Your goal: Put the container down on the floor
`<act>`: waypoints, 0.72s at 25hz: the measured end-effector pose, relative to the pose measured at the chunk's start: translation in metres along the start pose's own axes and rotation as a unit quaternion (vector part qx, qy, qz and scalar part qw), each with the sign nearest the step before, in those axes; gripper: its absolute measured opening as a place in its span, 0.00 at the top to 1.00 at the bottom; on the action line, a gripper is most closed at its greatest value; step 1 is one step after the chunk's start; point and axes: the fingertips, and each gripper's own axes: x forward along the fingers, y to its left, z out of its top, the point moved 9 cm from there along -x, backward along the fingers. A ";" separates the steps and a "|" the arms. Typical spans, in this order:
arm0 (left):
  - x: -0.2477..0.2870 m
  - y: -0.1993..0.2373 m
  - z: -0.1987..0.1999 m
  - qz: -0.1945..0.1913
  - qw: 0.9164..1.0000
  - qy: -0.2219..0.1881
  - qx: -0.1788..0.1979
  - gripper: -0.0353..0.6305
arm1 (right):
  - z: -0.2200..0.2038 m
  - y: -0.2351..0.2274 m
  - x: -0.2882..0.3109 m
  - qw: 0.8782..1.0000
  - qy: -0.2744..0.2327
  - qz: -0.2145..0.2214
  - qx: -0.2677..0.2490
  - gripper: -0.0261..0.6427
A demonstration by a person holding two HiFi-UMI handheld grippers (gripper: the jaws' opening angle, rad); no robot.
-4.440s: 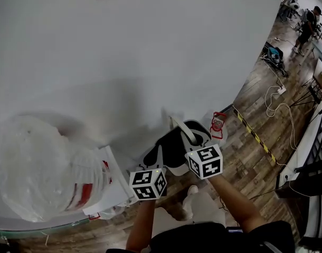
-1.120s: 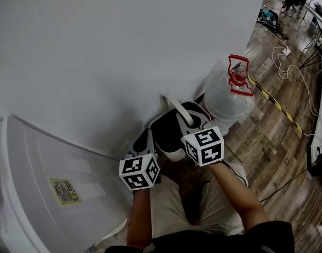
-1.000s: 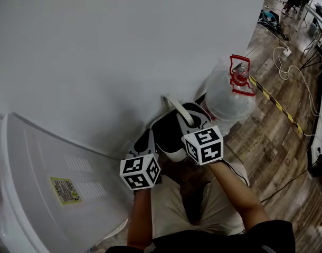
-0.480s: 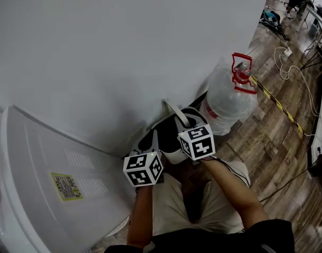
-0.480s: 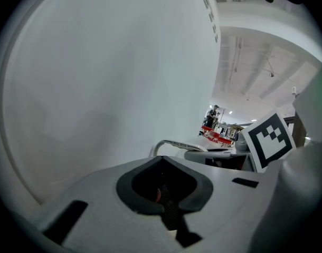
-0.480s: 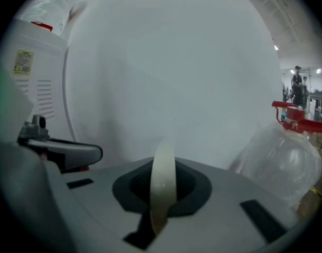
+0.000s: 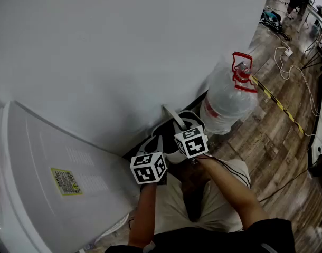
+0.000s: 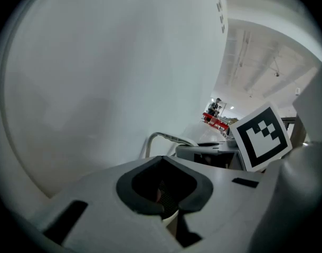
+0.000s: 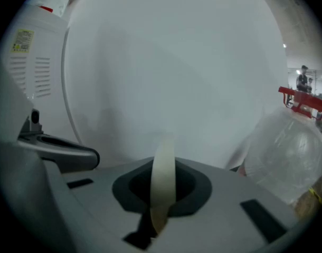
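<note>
Wood floor [image 7: 266,136] waits below while we hold the container [image 7: 169,137] beside the wall [image 7: 124,46], left tool [image 8: 162,191] and right tool [image 9: 160,194] both clamped on its thin edge, so uneven lowering could tilt it, slip a grip, or bump the water bottle [image 7: 227,101].

Container [image 7: 171,155], left hand-held gripper [image 7: 153,144], right hand-held gripper [image 7: 178,124]: all lower now.

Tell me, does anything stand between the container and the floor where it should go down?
Nothing visible does, though the container hides the floor right under it. It hangs by the wall between a bottle on its right and a white appliance on its left; neither seems beneath it.
</note>
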 end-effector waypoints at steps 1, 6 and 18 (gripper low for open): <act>0.002 0.000 -0.004 -0.004 1.000 0.006 0.000 0.93 | -0.003 0.000 0.002 1.000 0.001 -0.001 0.001 0.92; 0.009 0.002 -0.024 -0.017 0.999 0.038 -0.015 0.93 | -0.014 -0.001 0.012 1.000 0.012 -0.005 0.012 0.92; 0.011 0.013 -0.041 -0.005 0.998 0.054 -0.045 0.93 | -0.017 0.005 0.026 1.000 0.010 -0.019 0.009 0.92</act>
